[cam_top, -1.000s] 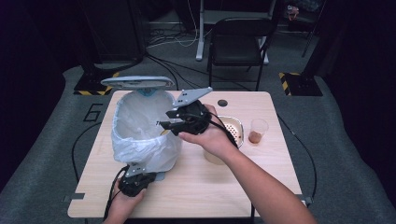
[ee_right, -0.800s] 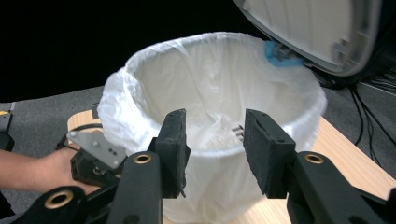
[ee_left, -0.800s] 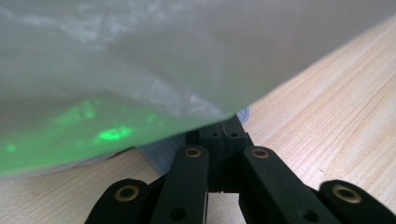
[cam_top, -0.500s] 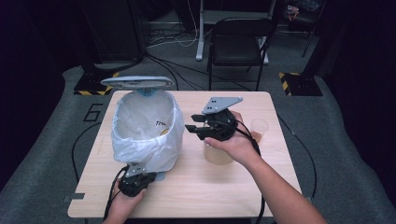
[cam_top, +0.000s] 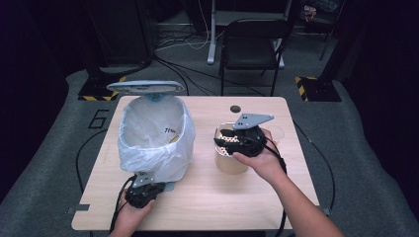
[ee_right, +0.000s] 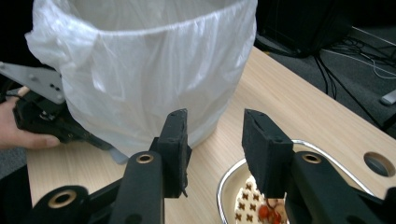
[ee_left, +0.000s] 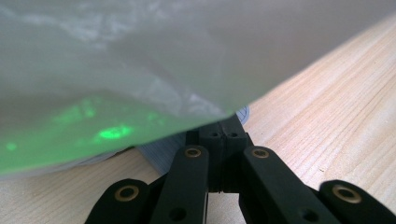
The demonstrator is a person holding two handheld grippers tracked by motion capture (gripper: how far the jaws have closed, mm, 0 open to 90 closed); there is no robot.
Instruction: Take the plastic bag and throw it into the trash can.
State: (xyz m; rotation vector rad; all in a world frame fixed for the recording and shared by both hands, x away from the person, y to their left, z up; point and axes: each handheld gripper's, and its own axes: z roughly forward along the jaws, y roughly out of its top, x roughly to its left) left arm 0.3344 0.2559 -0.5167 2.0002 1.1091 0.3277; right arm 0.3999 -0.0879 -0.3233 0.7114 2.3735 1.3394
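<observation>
Risk: right hand-held gripper (ee_right: 212, 140), jaws apart and closing on nothing, may tip the steel bowl (ee_right: 233, 184); left hand-held gripper (cam_top: 143, 192) — clamped on the bin pedal (ee_left: 187, 151) — may slip.

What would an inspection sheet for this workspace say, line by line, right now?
Surface: wooden table, with a round hole near the far edge.
Job's things: lidded bin lined with a white bag, lid up; metal bowl holding patterned scraps, on a tan base.
Clutter: clear cup behind the right hand.
Grippers: left gripper shut at the bin's foot pedal; right gripper open over the bowl, nothing between its jaws.
Cables: one trails from each gripper; more lie on the floor.
Surroundings: dark room, black chair beyond the table, grey carpet.
</observation>
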